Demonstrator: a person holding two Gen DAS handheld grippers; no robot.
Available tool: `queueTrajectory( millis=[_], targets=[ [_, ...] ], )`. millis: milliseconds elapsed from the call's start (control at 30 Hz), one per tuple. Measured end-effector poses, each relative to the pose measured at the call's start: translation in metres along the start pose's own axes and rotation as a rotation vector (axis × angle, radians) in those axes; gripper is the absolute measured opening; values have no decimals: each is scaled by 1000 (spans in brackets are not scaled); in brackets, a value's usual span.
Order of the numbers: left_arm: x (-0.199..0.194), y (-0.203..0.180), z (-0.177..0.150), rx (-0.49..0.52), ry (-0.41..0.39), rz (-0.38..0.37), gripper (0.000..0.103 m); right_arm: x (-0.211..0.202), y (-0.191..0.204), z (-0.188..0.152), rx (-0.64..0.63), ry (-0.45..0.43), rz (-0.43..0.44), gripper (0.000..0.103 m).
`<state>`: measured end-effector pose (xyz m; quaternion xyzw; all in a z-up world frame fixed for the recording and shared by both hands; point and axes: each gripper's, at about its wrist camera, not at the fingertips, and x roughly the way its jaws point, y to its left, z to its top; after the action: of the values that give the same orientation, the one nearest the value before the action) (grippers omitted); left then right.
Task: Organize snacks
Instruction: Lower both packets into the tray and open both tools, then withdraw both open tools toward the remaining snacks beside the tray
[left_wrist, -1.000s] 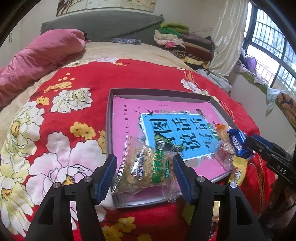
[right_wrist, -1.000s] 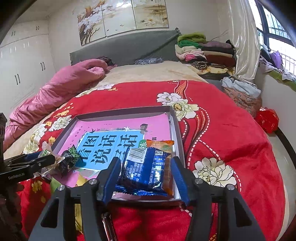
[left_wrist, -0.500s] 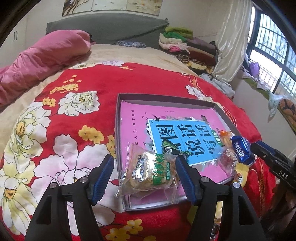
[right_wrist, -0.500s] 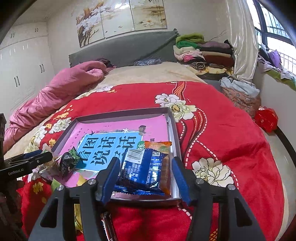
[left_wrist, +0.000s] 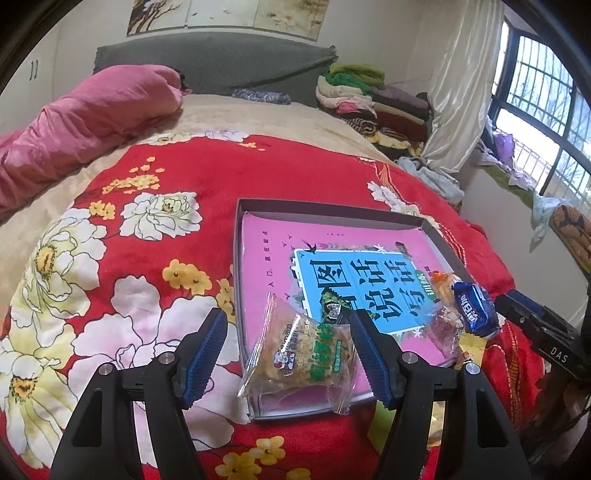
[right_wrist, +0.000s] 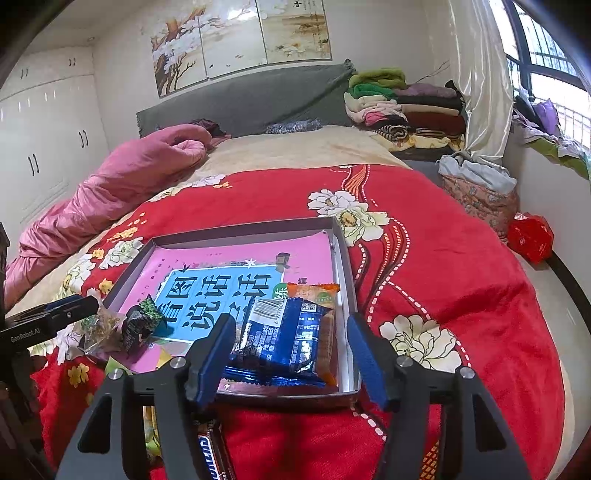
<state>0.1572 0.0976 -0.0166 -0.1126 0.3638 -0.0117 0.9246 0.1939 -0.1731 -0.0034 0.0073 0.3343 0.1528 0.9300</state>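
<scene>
Red blanket (left_wrist: 207, 177), tray (left_wrist: 332, 210) — snacks (left_wrist: 303, 358)

A bed under a red floral blanket (right_wrist: 424, 229) — grey padded headboard (right_wrist: 243, 99), white wardrobe doors (right_wrist: 48, 122), barred daylit window (left_wrist: 535, 96).

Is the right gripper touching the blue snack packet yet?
Apart. The right wrist view shows the right gripper open, with gaps between both pads and the blue snack packet.

Bed (right_wrist: 461, 266) had a red floral blanket (left_wrist: 110, 280) spread over it; shallow grey box (right_wrist: 343, 254) sat directly on the blanket, pink quilt (right_wrist: 122, 184) bunched beside it.
</scene>
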Motion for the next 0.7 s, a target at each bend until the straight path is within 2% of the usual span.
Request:
queueTrajectory(
  millis=[233,333,700],
  targets=[
    [-11,-1,2,2,-33,-11,71,-7,1,2,2,-22,11,65],
    [-17,-1,3,-6,-49,4,80,-9,2,3,4,-25,21,66],
    [-42,-1,-1,-35,-64,2,80,-17,7,0,1,-23,50,67]
  ],
)
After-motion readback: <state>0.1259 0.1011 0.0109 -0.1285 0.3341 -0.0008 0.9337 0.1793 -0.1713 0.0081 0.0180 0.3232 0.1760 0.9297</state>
